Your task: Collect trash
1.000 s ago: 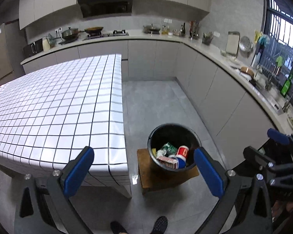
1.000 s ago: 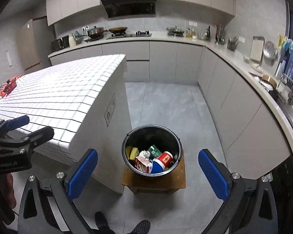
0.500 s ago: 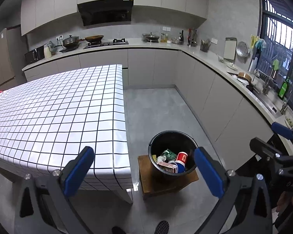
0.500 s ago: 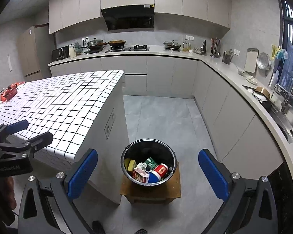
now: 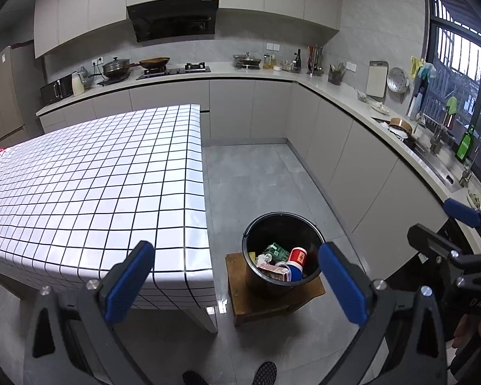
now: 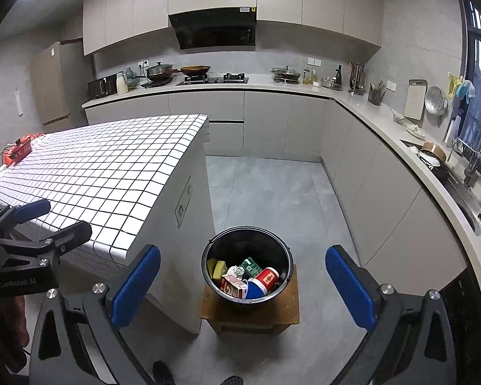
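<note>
Both grippers raised; bucket (image 6: 247,264) trash partly hidden (labels unreadable).

Left tool (image 5: 235,284) held high, fingers spread wide with nothing between them. Right tool (image 6: 242,287) level beside it, equally wide and bare. Shoe tips (image 5: 264,372) below.

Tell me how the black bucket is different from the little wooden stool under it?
The black bucket is round and dark; the wooden stool is square and brown. The bucket is hollow and holds trash, like a red cup and a carton; the stool has a flat top and holds only the bucket. Both stand upright beside the tiled table.
</note>
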`<state>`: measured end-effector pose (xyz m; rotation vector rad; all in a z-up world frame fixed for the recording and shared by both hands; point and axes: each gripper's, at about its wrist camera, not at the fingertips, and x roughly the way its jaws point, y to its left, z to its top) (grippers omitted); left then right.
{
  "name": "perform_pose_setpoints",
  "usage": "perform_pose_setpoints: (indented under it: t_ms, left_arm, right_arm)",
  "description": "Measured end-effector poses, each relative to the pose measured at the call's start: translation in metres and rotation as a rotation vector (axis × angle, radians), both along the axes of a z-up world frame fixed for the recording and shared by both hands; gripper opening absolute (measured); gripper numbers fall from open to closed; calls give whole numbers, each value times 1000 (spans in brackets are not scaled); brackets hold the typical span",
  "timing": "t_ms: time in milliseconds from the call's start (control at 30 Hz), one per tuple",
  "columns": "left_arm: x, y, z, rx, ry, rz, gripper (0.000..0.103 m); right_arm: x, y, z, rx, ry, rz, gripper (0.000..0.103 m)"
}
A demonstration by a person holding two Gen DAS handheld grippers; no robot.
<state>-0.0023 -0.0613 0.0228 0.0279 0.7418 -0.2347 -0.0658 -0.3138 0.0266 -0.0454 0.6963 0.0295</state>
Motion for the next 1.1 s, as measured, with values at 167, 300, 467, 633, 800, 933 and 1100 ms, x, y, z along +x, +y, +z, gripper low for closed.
perform_pose_setpoints:
  t_ms: [167,300,467,633,800,933,1100]
  left_arm:
    - [-2,0,1,1,-1,-6,103]
    - [-2,-2,1,1,-1,-10,103]
    - [-3,-2,1,-6,0,-14,103]
    - [-3,0,1,-12,1,-13,103]
    - [-3,-1,1,-13,5,-13,103]
    - [-3,-2,2,-13,4,-13,103]
    - [-2,-2,2,-15,1,-12,103]
  right_arm:
    - [-1,0,1,0,-3,4,103]
    - [-4,-1,1,0,-4,2,103]
    - [-5,1,2,-6,-5,0,103]
    - [-6,4,3,-12,-10,4,103]
    - [-6,5,4,-12,-11,1,103]
    - [-4,5,4,-14,-13,-1,103]
    - [-3,4,4,-12,-13,-1,103]
